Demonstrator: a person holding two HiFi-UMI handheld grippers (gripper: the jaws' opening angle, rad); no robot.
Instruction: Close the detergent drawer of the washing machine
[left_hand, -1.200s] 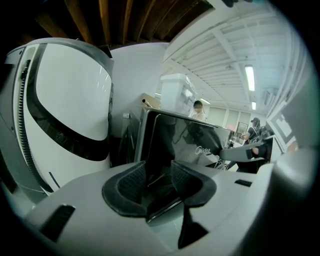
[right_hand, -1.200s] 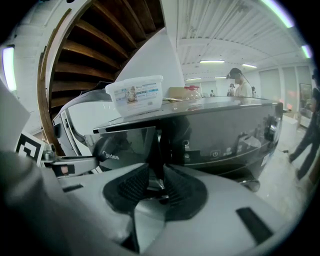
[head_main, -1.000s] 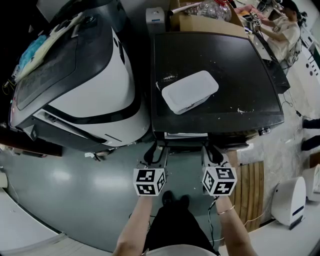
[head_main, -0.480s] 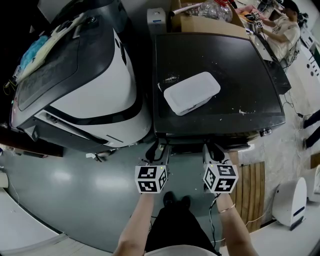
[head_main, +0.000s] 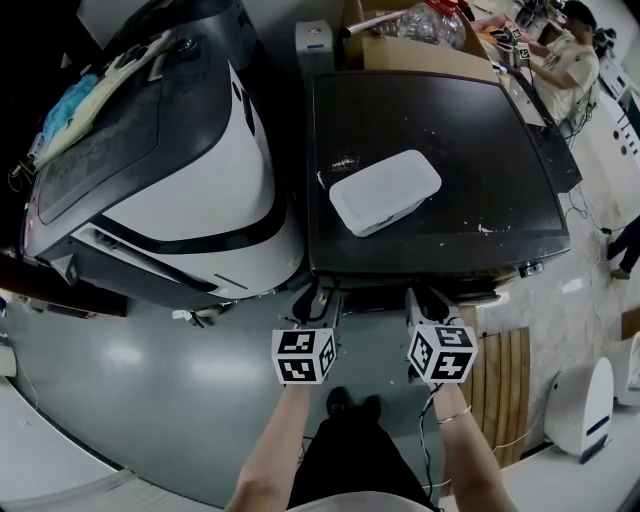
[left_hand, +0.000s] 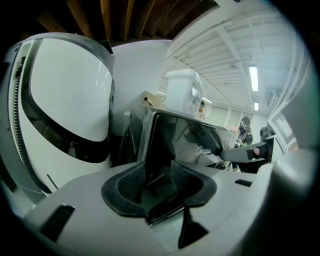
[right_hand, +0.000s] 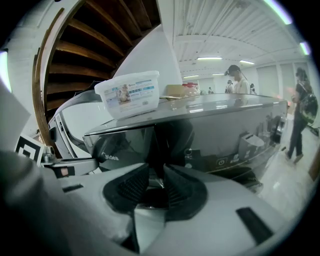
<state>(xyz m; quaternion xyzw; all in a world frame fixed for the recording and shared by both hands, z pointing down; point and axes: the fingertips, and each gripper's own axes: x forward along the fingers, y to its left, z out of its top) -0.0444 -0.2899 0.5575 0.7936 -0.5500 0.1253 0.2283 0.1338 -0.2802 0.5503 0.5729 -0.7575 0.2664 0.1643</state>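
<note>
Head view: left hand-held gripper (head_main: 312, 297), jaws apart and empty, lies at lower centre before the black washing machine (head_main: 430, 130). The detergent drawer (head_main: 372, 292) sits in its front edge; the right hand-held gripper (head_main: 427, 298) has its jaws narrowly apart.

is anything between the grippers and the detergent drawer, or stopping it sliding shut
Nothing visible. The left gripper and right gripper sit by the drawer at the washer front; the white box rests on top, clear of it.
</note>
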